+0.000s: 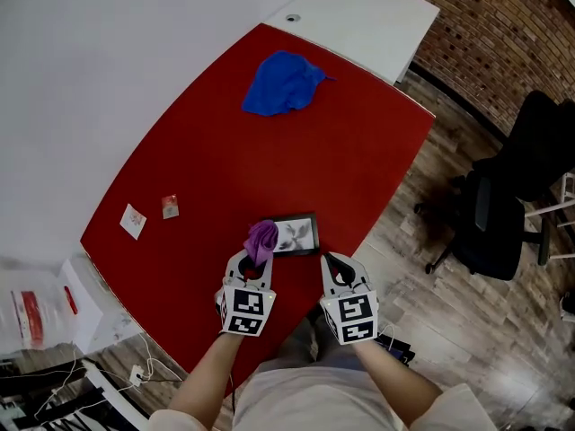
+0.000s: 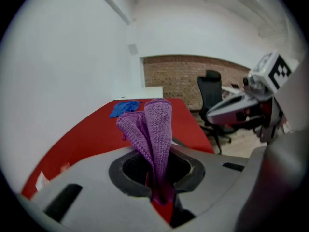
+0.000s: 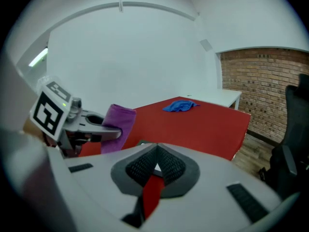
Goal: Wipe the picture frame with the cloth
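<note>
Both bare forearms reach forward, side by side. The left gripper [image 1: 255, 263] has its jaws clamped on a purple cloth [image 1: 261, 238]. The right gripper [image 1: 332, 263], just beside it, has its jaws pressed together with nothing between them.

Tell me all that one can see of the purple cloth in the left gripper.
The purple cloth is a small rag of fine woven, microfibre-like texture, folded into a thick bunch with rounded folds at its free end. The left gripper is shut on its other end. In the head view it sits over the left end of the picture frame; whether they touch is unclear.
</note>
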A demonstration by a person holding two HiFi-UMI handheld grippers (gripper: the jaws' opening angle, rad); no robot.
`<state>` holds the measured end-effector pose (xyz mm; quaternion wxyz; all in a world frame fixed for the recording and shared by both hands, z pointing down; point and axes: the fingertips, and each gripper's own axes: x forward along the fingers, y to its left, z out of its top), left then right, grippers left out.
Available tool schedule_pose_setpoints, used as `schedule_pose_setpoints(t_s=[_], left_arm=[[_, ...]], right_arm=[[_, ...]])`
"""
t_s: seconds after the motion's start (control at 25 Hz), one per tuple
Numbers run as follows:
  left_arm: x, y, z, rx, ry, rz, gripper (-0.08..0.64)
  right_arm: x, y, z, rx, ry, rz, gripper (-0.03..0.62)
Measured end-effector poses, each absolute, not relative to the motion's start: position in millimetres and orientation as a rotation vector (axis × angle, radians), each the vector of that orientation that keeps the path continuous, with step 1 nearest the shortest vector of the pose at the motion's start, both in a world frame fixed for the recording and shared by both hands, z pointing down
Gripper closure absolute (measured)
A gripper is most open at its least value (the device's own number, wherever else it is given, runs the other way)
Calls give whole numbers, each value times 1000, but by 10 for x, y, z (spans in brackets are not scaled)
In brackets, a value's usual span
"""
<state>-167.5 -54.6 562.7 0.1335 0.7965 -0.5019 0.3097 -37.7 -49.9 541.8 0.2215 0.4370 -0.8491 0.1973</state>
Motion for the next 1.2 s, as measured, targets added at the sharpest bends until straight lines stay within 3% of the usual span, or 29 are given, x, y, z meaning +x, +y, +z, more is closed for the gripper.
schedule_pose_setpoints(t_s=[0.16,0.24,0.68,1.2], left_arm=[[-1855,-873,6088,2443,-1206,1705,499],[-1906,-1007,6278,2428,-1087,1938,499],[-1873,-1157,6656,2383,-927,2105,500],[-1761,-231,6623,2350,-716,2310,499]], right_arm=[[-439,-506,5521,1185,-2347,553,588],[-453,-490,5590,1177,-2335,571,588],[-382,-475,5745,1176,-2314,613,588],[-480,-436,5806,1142,-2332,629,588]])
